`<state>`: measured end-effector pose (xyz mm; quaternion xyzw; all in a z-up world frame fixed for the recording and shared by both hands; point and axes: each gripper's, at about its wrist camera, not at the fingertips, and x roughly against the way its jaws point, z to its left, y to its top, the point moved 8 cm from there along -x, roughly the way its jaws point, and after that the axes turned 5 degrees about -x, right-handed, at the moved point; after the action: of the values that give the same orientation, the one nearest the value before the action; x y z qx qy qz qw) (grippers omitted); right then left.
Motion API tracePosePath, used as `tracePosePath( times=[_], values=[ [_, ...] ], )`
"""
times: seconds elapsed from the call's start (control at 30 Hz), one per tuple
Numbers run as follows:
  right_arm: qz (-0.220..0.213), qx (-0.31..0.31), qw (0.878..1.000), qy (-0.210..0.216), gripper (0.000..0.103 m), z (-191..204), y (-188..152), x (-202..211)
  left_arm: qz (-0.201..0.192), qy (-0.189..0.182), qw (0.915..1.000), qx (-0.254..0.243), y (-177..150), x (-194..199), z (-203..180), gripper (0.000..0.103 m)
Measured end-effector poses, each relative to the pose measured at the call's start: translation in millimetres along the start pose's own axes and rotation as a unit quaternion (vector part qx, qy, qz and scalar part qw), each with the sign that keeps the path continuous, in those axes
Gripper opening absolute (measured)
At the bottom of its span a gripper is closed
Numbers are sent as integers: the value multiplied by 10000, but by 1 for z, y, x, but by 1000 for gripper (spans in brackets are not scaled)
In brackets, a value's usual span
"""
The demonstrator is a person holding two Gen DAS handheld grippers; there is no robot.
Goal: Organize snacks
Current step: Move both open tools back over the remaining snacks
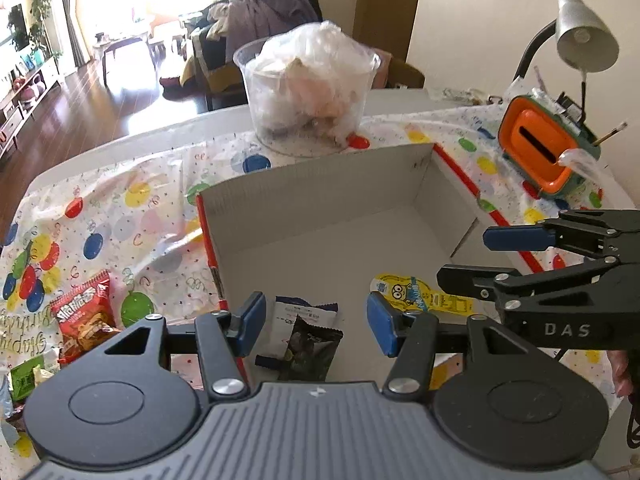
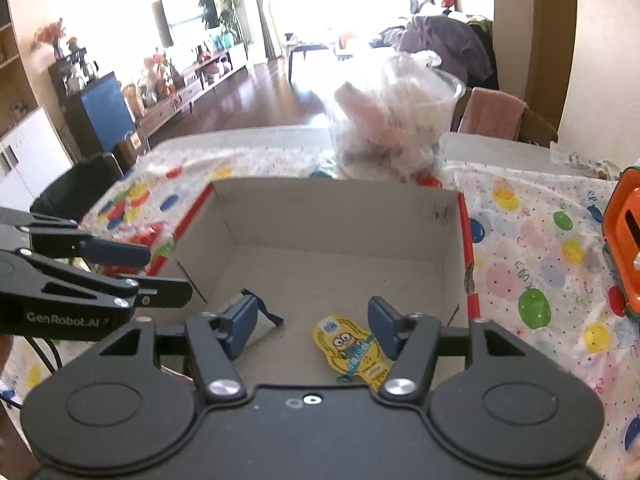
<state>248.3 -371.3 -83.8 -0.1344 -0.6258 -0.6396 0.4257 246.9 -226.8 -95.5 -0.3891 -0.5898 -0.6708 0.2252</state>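
Observation:
An open cardboard box (image 1: 320, 184) with red edges stands on the balloon-print tablecloth. On its floor lie a yellow cartoon packet (image 1: 416, 292) (image 2: 352, 348), a white and blue packet (image 1: 304, 312) and a dark packet (image 1: 312, 352). My left gripper (image 1: 316, 324) hovers open above the white and dark packets, gripping nothing. My right gripper (image 2: 312, 324) hangs open over the yellow packet, which lies free below it. Each gripper also shows from the side in the other's view: right gripper (image 1: 464, 258), left gripper (image 2: 168, 276). A red snack bag (image 1: 84, 316) lies outside the box on the left.
Behind the box stands a clear plastic tub (image 1: 308, 92) stuffed with bags. An orange and green holder (image 1: 540, 148) and a grey desk lamp (image 1: 584, 36) sit at the back right. A green packet (image 1: 24, 376) and other wrappers lie at the table's left edge.

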Motion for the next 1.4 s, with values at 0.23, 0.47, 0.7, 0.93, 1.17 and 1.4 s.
tracePosePath(
  times=[0.23, 0.47, 0.7, 0.93, 1.17, 1.4],
  values=[
    [-352, -28, 9994, 64, 73, 22, 2, 26, -320, -2, 9995, -53, -6, 32, 11, 57],
    [-620, -29, 9980, 125, 84, 50, 0, 44, -534, -62, 9986, 26, -20, 61, 30, 64],
    [-677, -54, 9974, 253, 91, 85, -6, 48, -736, -68, 9972, 102, -37, 84, 56, 77],
    [-866, -36, 9956, 347, 103, 123, -9, 45, -851, -58, 9962, 198, -58, 103, 90, 80],
    [-856, 67, 9954, 426, 103, 168, -14, 33, -1017, 56, 9943, 327, -79, 119, 132, 85],
    [-755, 52, 9962, 435, 103, 203, -24, 13, -919, 254, 9941, 518, -104, 126, 185, 85]
  ],
)
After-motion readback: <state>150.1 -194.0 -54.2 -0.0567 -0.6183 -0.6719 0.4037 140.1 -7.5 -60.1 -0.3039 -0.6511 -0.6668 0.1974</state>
